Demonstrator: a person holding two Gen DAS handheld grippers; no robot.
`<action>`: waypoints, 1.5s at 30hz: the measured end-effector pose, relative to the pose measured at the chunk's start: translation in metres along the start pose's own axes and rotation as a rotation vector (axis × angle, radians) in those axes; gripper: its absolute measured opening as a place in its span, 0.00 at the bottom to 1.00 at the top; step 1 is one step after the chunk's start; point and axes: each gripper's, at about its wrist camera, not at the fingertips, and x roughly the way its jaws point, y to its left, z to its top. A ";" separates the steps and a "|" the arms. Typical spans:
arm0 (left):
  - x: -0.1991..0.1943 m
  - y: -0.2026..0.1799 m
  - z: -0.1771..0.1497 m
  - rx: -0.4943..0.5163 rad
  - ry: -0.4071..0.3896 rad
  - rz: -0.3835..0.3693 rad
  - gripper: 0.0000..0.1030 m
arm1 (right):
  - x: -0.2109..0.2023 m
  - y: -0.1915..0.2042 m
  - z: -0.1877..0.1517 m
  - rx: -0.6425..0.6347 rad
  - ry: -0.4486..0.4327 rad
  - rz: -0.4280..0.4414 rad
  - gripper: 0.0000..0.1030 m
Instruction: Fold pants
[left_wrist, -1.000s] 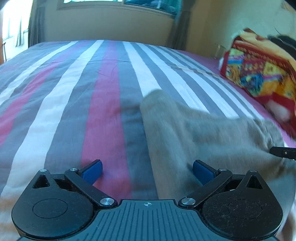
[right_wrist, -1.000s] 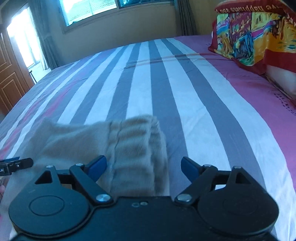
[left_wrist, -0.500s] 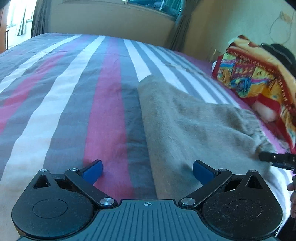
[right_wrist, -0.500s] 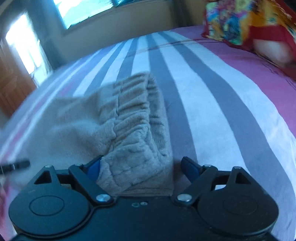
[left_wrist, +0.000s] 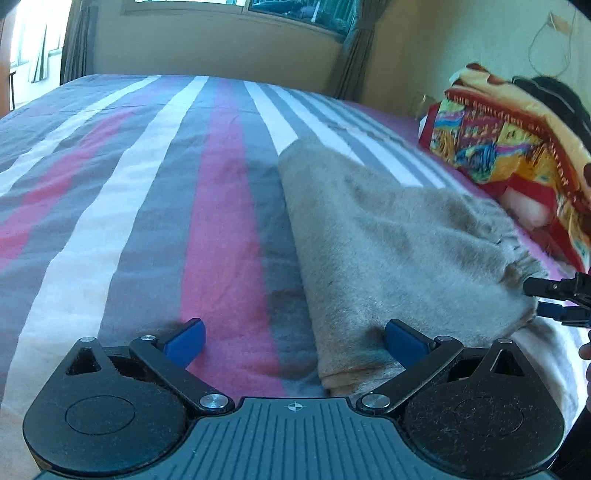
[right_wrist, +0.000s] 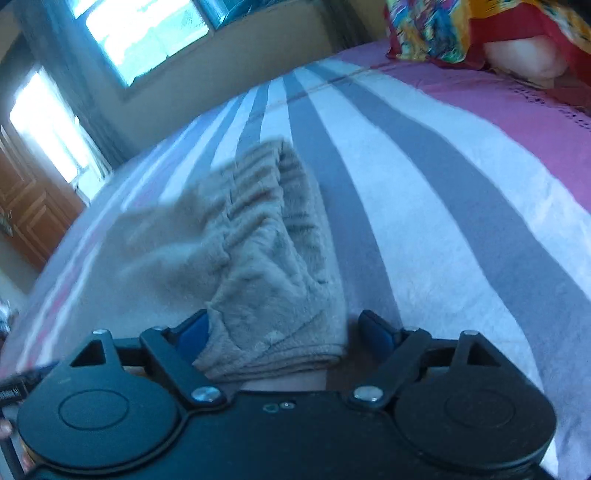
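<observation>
Pants (left_wrist: 399, 251): grey fleece, flat on striped bed (left_wrist: 155, 206). Since a second ago, drawn nearer. Left gripper (left_wrist: 295, 338), right gripper (right_wrist: 282, 332): agape, now straddling near hem corners. Pinch pending.

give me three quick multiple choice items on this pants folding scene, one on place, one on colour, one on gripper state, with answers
1. Where do the pants lie?
A. on the bed
B. on a chair
C. on the floor

2. What colour are the pants?
A. black
B. grey-beige
C. bright green

3. How do the jaws of the left gripper stand?
A. shut on the pants
B. shut on nothing
C. open

Answers:
1. A, the pants are spread on the striped cover of the bed.
2. B, the fleecy cloth looks grey-beige in both views.
3. C, its blue pads sit wide apart, one beside the pants' edge and one resting on them, and the right gripper is open too, around the waistband end.
</observation>
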 end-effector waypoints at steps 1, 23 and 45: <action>0.001 0.000 -0.001 0.006 0.002 0.002 1.00 | -0.006 0.001 0.001 0.015 -0.026 0.018 0.80; 0.028 0.022 0.015 -0.046 0.058 -0.192 1.00 | 0.010 -0.036 0.008 0.148 0.028 0.143 0.82; 0.152 0.051 0.064 -0.225 0.217 -0.816 0.24 | 0.117 -0.057 0.073 0.095 0.381 0.673 0.47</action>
